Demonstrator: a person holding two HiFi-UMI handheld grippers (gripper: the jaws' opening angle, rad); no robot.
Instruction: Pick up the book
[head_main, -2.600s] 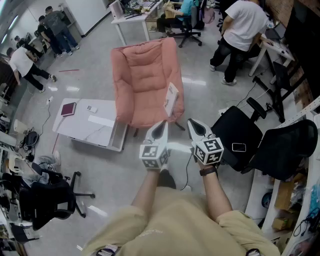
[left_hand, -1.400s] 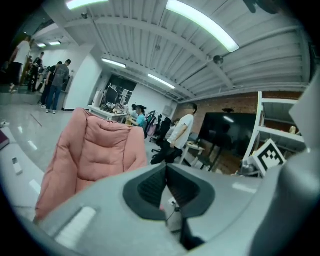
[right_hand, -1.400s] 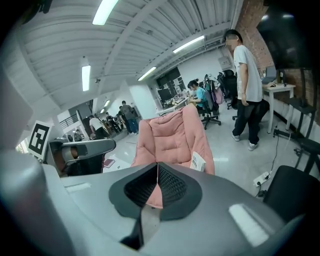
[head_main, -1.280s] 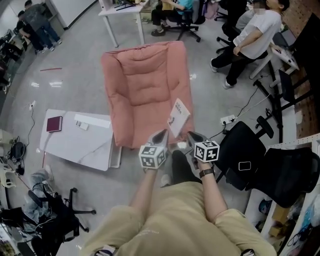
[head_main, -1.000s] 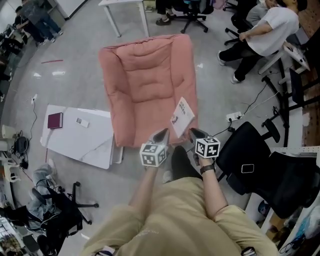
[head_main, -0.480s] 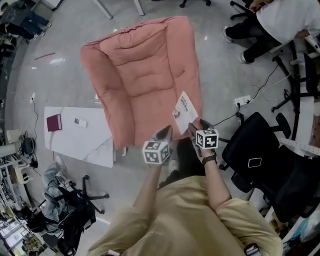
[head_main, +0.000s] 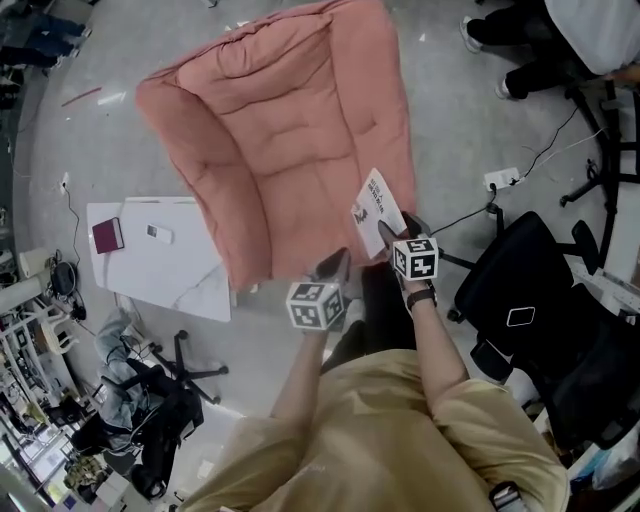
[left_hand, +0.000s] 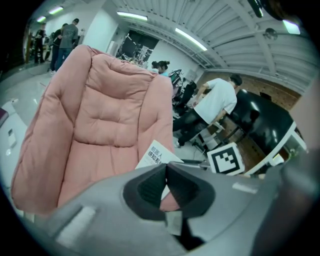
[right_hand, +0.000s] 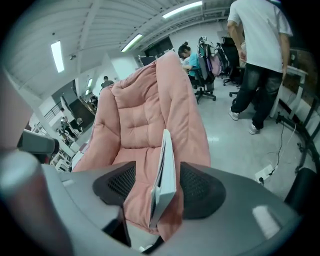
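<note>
A thin white book (head_main: 378, 200) stands on edge at the right arm of a pink armchair (head_main: 280, 130). My right gripper (head_main: 394, 228) reaches its lower end. In the right gripper view the book (right_hand: 167, 160) stands upright between the jaws of the right gripper (right_hand: 158, 174), which are still opening, and neither pad presses on it. My left gripper (head_main: 336, 264) is shut with nothing in it, just left of the book and in front of the chair's seat. In the left gripper view the book (left_hand: 156, 153) shows past the closed tips of the left gripper (left_hand: 166, 167).
A low white table (head_main: 170, 275) left of the armchair carries a dark red notebook (head_main: 106, 236) and a small remote-like item (head_main: 158, 233). A black office chair (head_main: 520, 300) stands close on the right. A power strip and cables (head_main: 500, 180) lie on the floor. People stand beyond.
Both grippers came down and forward to the armchair. The right gripper's jaws opened and now straddle the standing book. The left stayed shut.
</note>
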